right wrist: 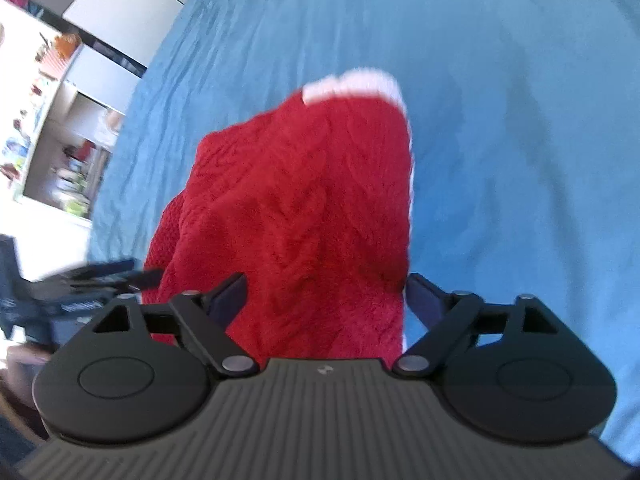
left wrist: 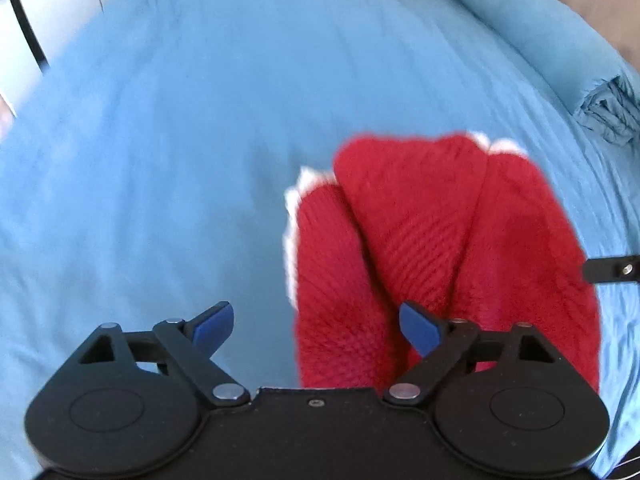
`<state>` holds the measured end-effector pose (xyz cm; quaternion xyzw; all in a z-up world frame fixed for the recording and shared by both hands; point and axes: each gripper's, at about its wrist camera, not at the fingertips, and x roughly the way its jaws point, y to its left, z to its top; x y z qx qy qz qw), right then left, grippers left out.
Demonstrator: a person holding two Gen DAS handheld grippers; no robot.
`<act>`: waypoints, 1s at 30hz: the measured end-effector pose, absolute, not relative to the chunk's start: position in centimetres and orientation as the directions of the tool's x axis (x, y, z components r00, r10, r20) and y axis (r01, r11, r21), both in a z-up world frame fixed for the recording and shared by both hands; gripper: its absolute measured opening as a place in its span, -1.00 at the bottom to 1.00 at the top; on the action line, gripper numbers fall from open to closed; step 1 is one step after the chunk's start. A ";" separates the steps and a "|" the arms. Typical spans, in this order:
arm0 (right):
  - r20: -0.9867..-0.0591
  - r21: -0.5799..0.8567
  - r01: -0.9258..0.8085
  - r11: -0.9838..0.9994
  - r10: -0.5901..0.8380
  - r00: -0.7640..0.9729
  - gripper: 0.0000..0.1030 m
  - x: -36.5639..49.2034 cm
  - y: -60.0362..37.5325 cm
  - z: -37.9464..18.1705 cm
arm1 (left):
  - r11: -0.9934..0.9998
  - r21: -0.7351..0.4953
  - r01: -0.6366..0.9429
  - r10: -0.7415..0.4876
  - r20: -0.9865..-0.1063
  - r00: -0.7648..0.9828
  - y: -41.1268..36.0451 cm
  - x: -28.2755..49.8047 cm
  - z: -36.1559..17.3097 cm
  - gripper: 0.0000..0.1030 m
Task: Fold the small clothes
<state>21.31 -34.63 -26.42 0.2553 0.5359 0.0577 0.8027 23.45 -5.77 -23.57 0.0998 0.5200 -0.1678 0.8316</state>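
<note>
Red knit garment (left wrist: pixel 432 248), cable pattern, white trim at its far edge, lies bunched and partly folded on the blue bedsheet (left wrist: pixel 180 140). In the left wrist view it sits right of centre, two rounded folds meeting at a crease down the middle. In the right wrist view the same garment (right wrist: pixel 296 208) fills the middle, white trim at the top and a thin white line down its right edge.

Left tongs (left wrist: pixel 316 326): jaws spread wide, blue pads well apart, nothing gripped. Left pad over bare sheet; right pad (left wrist: pixel 418 326) over the garment's near edge, contact cannot be told.

Right tongs (right wrist: pixel 326 298): jaws wide open, the garment's near end lies between them. Whether either pad touches the knit cannot be told; no clamping visible.

A dark bit of the right tongs shows at the right edge of the left view (left wrist: pixel 612 268); the left tongs appears blurred at the left of the right view (right wrist: pixel 80 284).

A rolled blue cover (left wrist: pixel 560 40) lies along the bed's far right. Shelving (right wrist: pixel 64 152) stands beyond the bed's left side, blurred.
</note>
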 end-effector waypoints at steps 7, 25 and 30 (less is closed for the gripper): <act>-0.854 0.171 -0.029 0.985 0.163 0.494 1.00 17.3 -30.3 -19.7 | 0.811 0.050 0.583 -0.276 -0.846 0.457 -8.3 16.8 -18.7 1.00; -0.929 0.085 0.036 0.996 0.066 0.365 1.00 17.4 -26.1 -28.6 | 0.811 -0.027 0.584 -0.165 -0.969 0.185 -8.9 18.4 -31.9 1.00; -0.905 0.102 0.059 0.993 0.068 0.420 1.00 16.3 -26.7 -23.6 | 0.831 -0.002 0.557 -0.176 -0.950 0.259 -7.9 17.3 -26.1 1.00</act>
